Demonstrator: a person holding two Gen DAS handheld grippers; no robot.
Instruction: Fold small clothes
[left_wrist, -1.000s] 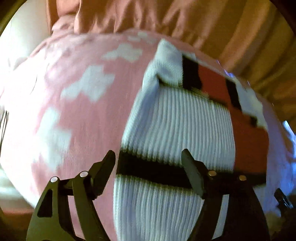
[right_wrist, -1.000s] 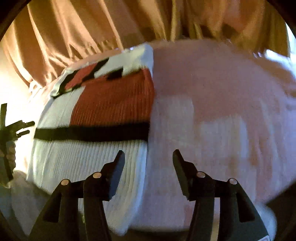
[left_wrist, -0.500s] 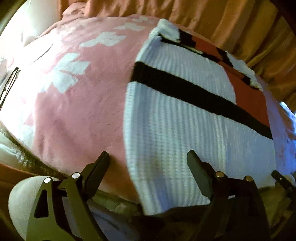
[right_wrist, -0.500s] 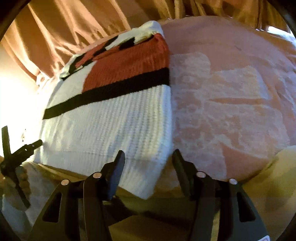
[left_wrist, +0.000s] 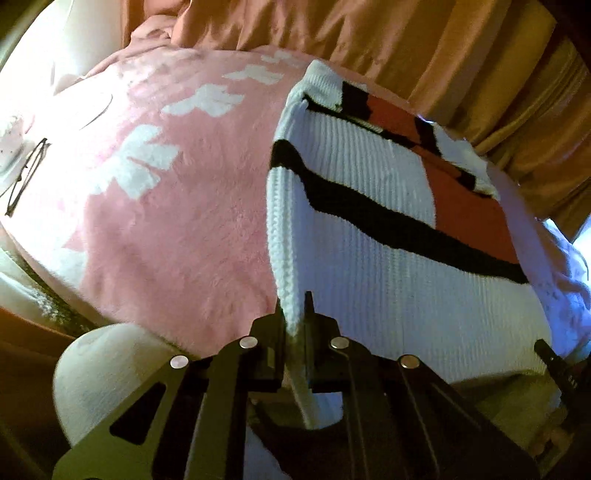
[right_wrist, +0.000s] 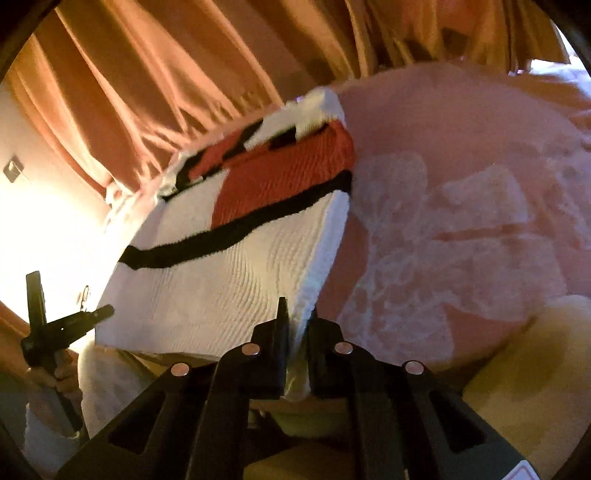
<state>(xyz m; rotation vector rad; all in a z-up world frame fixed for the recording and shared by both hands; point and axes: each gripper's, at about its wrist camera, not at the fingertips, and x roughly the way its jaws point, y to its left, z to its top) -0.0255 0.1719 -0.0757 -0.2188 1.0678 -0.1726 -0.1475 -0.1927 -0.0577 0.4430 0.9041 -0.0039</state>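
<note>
Sweater (left_wrist: 369, 266): knit, white with black stripe and red block; centre-right of frame, flat on pink blanket (left_wrist: 177, 221). Left tongs (left_wrist: 294, 325) and right tongs (right_wrist: 298, 325) each clenched on a near hem corner. Step: fold begun. Next, likely: carry hem toward collar, corners level.

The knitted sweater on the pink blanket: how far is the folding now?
Done: the sweater lies as a narrow rectangle on the pink blanket, sides apparently folded in. In hand: the left tongs and right tongs each pinch a near corner of its hem. Left: probably carrying the hem toward the far end.
</note>
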